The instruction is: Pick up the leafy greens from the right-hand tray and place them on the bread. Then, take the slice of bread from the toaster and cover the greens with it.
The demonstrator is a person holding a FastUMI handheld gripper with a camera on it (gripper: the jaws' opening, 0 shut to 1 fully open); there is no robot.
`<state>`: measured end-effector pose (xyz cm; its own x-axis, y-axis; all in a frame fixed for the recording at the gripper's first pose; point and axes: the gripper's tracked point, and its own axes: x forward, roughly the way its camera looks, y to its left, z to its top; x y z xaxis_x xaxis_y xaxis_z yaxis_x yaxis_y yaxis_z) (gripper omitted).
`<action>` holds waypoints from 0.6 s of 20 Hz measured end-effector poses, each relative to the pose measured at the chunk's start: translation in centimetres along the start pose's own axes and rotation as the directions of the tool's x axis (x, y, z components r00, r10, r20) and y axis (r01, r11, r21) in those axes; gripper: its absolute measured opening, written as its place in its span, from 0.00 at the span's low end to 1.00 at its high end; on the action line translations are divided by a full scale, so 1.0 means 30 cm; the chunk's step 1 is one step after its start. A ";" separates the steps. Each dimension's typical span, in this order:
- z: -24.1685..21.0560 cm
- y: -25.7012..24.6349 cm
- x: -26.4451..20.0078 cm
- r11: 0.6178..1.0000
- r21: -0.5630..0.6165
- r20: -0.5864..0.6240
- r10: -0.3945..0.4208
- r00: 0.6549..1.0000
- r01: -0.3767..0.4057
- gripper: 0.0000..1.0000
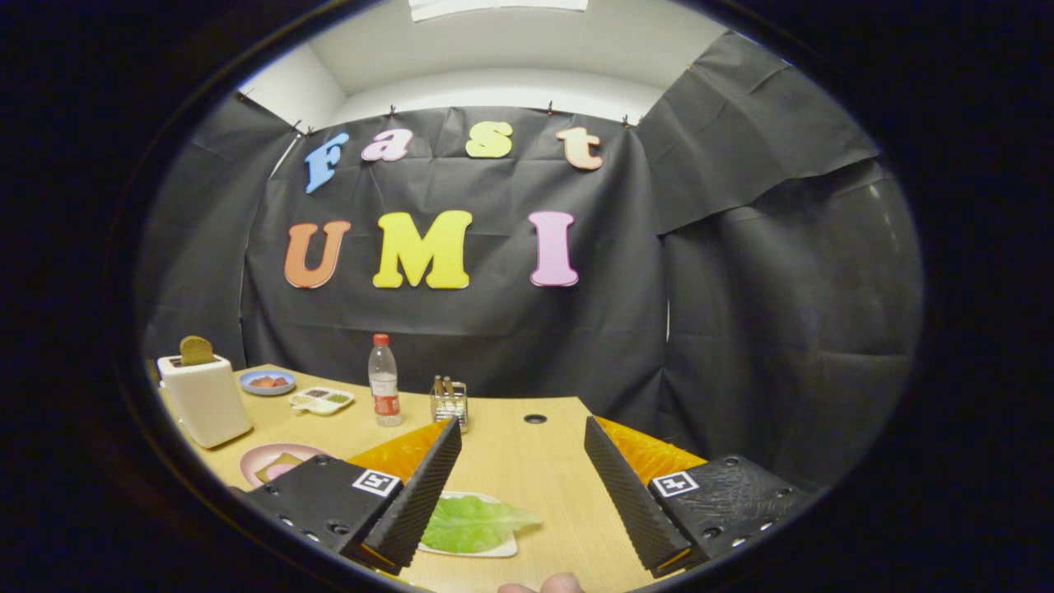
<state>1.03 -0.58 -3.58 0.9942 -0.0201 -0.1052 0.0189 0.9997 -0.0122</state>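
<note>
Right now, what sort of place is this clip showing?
Likely a staged kitchen-style booth for recording: a wooden table set against black cloth walls, with a toaster holding bread and leafy greens on a tray, between the fingers of the open gripper.

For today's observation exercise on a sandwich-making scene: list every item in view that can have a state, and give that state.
Gripper: open, fingers wide apart, holding nothing.
Leafy greens: lying on the white tray, untouched, by the left finger.
Toaster: upright, bread slice sticking up from its slot.
Pink plate: holds a piece of bread, uncovered.
Water bottle: upright, capped.
</note>
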 end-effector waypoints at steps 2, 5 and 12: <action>-0.020 0.001 0.008 1.000 0.026 -0.043 0.016 0.999 -0.015 0.95; -0.070 -0.023 0.026 0.996 0.084 -0.116 -0.005 0.993 0.014 0.95; -0.272 -0.017 0.082 0.963 0.256 -0.361 0.010 0.933 0.088 0.96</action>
<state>2.61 -1.23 -11.95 0.8895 -0.0122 -0.4568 0.1331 0.9632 0.2334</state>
